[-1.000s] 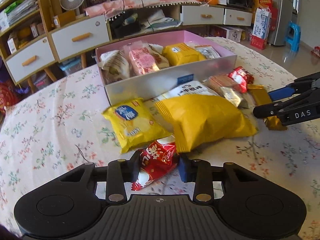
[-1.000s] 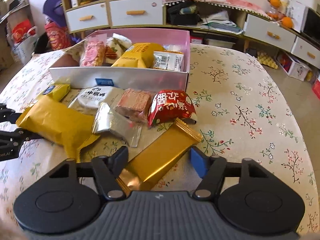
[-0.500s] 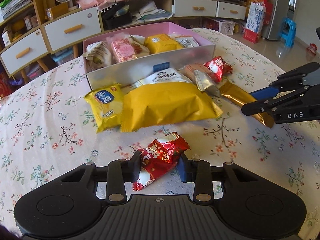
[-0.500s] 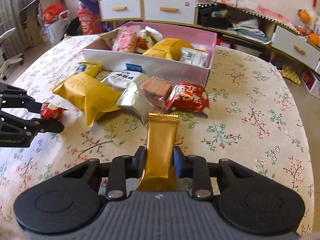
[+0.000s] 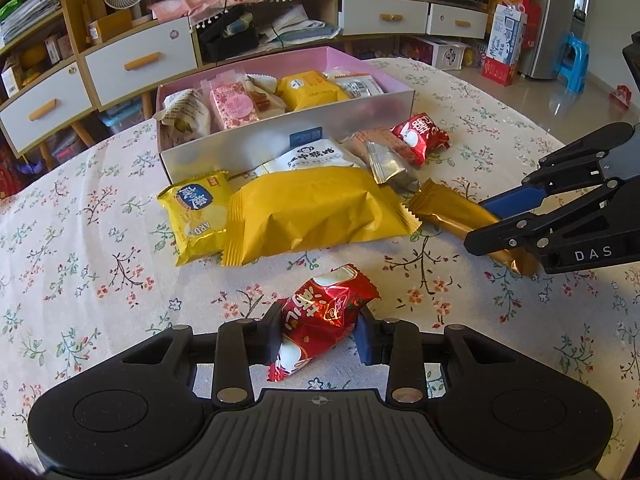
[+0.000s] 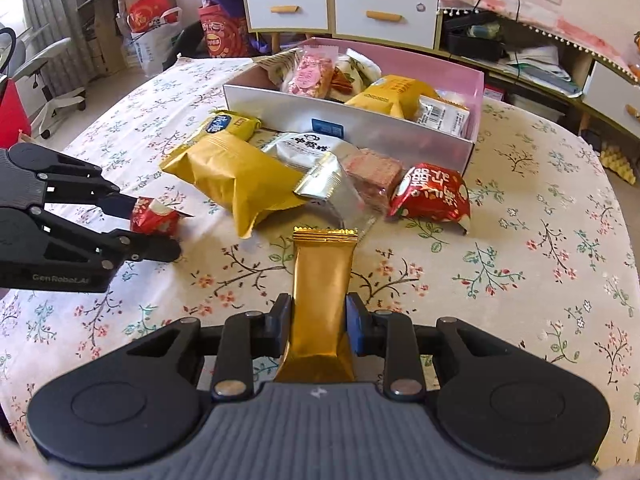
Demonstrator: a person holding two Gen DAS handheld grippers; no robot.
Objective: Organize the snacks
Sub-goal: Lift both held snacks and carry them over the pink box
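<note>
My left gripper (image 5: 318,330) was clamped on a small red foil snack (image 5: 326,314), its pads pressing both sides of the crinkled pack, white patch at the lower end and gold-edged Chinese characters across the red that I couldn't read, the pack just above the floral tablecloth (image 5: 100,280). My right gripper (image 6: 318,322) was clenched on a long gold bar wrapper (image 6: 322,280), plain shiny foil with a serrated top edge, standing up and away from me between the fingers, no print visible on it! On the right tool's side I could read "DAS", and on the left tool's side, seen from the right wrist, "GenRobot.AI". Ahead of both lay the loose pile: a big plain yellow bag (image 5: 316,216) with crimped ends, a smaller yellow pack (image 5: 196,210) beside it with a blue oval logo, Chinese characters and the letters "ARD" showing, a white pack (image 5: 316,156) with black Chinese writing, a silver sachet (image 5: 386,166) lying over a pinkish wafer pack (image 6: 374,170), and a bigger red pack (image 6: 430,196) with white characters. Behind them sat the box (image 5: 260,148), pink inside, silvery-white outside, with a small blue label on its front wall, holding a pink flowered pack (image 5: 232,104), a yellow pack (image 5: 308,88) and a barcoded white one (image 6: 442,114).
</note>
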